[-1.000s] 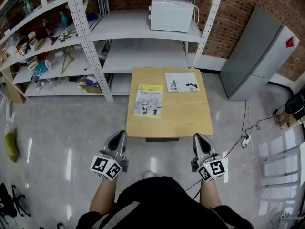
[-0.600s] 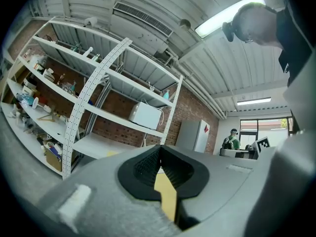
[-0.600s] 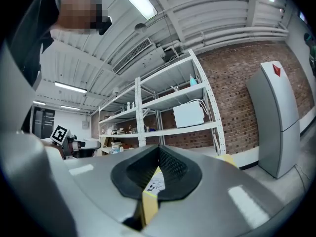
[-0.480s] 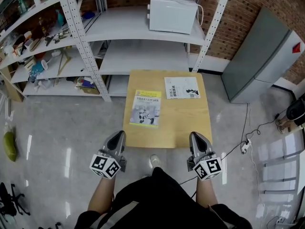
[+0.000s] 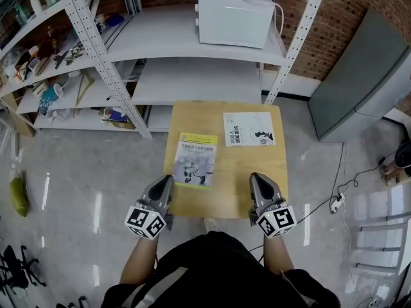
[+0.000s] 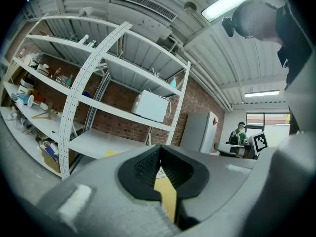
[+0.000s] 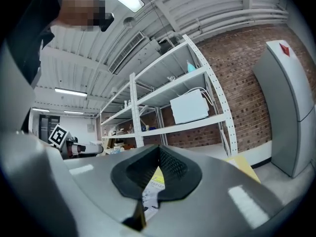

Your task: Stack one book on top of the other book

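A low wooden table (image 5: 237, 172) carries two books lying flat and apart. The book with a yellow top band (image 5: 194, 160) lies at the table's left. The white book (image 5: 249, 129) lies at the far right. My left gripper (image 5: 165, 183) is shut and empty, at the table's near left edge, just short of the yellow-banded book. My right gripper (image 5: 259, 179), also shut and empty, is over the near right part, below the white book. In the left gripper view the shut gripper (image 6: 159, 149) shows table wood behind it. In the right gripper view the gripper (image 7: 159, 149) frames the yellow-banded book (image 7: 149, 194).
White metal shelving (image 5: 96, 76) stands behind the table, with a white microwave (image 5: 234, 15) on it and clutter on its left shelves. A grey cabinet (image 5: 366, 76) stands at the right against a brick wall. A power strip (image 5: 334, 201) and cables lie on the floor at right.
Both grippers have moved forward, from the floor in front of the table to its near edge. The table and books now sit closer in the head view.
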A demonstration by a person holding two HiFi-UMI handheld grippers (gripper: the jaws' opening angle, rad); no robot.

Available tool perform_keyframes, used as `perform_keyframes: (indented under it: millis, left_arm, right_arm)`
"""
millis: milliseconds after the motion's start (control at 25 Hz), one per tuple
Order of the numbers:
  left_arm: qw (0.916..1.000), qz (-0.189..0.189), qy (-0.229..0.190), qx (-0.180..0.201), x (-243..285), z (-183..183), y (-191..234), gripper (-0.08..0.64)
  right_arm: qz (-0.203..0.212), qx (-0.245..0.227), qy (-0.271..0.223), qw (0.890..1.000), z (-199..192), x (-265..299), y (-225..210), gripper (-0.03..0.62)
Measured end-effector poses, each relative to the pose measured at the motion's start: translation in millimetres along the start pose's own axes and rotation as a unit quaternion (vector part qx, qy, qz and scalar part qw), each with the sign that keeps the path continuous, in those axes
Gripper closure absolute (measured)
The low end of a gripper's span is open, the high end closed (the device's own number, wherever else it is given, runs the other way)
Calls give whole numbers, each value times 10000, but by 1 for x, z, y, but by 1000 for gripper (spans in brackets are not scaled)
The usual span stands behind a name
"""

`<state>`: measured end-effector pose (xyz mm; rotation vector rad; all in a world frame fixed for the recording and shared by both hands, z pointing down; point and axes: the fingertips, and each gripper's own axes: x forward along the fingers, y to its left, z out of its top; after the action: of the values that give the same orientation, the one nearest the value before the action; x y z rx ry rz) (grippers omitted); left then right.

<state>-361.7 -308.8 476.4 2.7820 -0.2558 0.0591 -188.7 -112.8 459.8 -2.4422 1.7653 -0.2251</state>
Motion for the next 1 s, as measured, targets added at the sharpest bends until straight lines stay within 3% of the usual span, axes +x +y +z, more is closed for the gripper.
perform_keyframes:
  millis: [200, 600, 720, 800, 880, 1000]
  left_arm:
    - [9997, 101, 155, -173, 33, -21, 13, 557]
    - [9940, 433, 884, -474, 74, -95, 48, 555]
    - [9868, 589, 1396, -576, 70, -123, 63, 542]
    - [9790, 724, 1817, -581, 70, -146, 76, 456]
    - [9710, 916, 2159, -468, 71, -164, 93, 414]
    - [9597, 1237, 2498, -346, 69, -185, 115, 368]
  right_arm:
    - [-163, 416, 262, 9987, -30, 28, -30, 586]
    - [-244, 830, 1275, 9881, -115, 77, -38, 586]
    - [-267, 1090, 1721, 9787, -149, 79, -25, 586]
    - [-309, 1302, 1913, 9724, -167, 83, -22, 586]
    - [-329, 1539, 2094, 9651, -184, 90, -19, 583]
    - [-235, 1831, 2591, 9481, -214, 100, -8, 449]
